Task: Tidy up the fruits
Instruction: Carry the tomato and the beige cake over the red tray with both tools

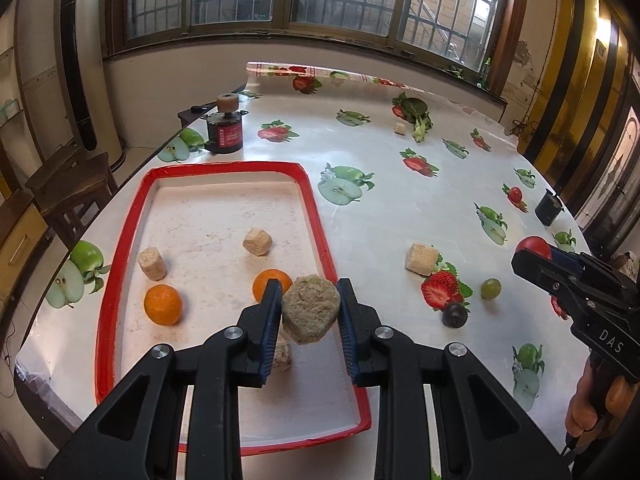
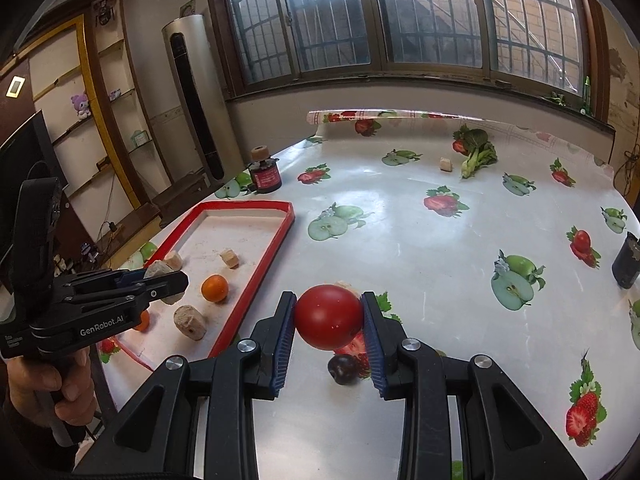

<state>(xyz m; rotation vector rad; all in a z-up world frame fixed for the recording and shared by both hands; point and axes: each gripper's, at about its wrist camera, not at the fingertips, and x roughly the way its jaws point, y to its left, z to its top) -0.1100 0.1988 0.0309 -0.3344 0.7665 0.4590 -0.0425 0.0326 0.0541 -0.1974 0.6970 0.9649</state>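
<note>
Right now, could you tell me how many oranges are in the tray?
2: one orange near the red tray's left rim, the other orange mid-tray, partly behind the left gripper. None seems hidden.

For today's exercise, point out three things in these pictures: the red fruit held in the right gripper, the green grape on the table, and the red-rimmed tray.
red fruit (image 2: pixel 329 317): right wrist view, middle of its front face.
green grape (image 1: pixel 491 288): left wrist view, its centre.
red-rimmed tray (image 1: pixel 224 168): left wrist view, far rim.
</note>
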